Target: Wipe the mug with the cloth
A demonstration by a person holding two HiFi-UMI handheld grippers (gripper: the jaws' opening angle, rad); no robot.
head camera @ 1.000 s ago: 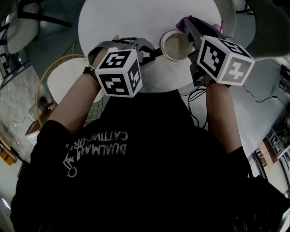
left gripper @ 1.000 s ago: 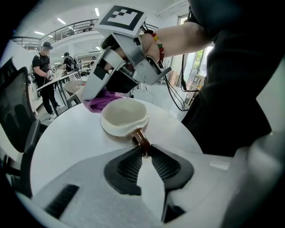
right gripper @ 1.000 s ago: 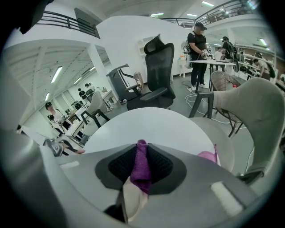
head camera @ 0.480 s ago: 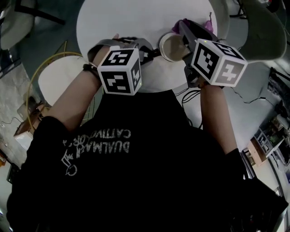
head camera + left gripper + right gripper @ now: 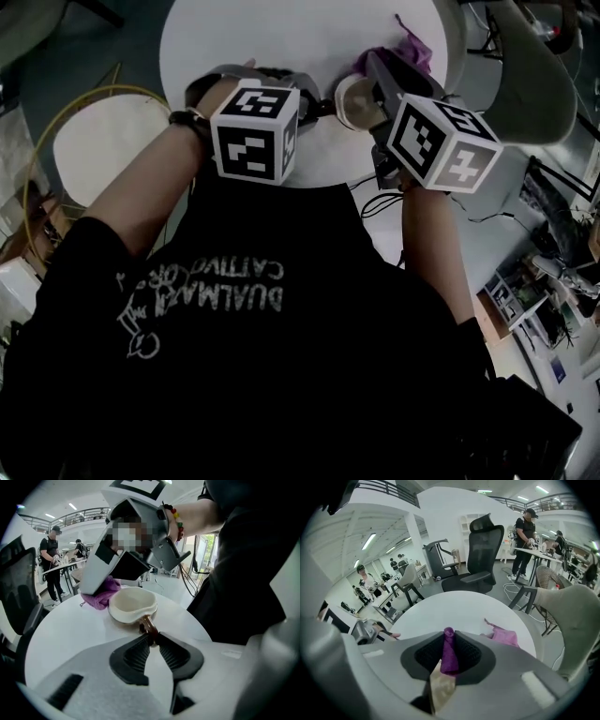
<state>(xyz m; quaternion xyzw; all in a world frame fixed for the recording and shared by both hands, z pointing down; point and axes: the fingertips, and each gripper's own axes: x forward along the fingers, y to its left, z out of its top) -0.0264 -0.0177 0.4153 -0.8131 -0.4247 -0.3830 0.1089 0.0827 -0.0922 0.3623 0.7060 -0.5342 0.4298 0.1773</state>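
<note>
The mug sits at the near right part of the round surface, mouth up, between the two tools. Its brown handle points near-left, straight into the left hand-held gripper, whose jaws are pinched on it. The right hand-held gripper reaches in from the right, jaws pressed on a fold of the purple cloth. The rest of the cloth trails onto the surface just past the mug's far right side. In the left gripper view the right tool's tip is at the mug's far rim, with cloth bunched against the wall there. The mug thus lies just left of and below the cloth-holding jaws. I judge the next stroke runs along rim or wall while the left steadies the handle.
</note>
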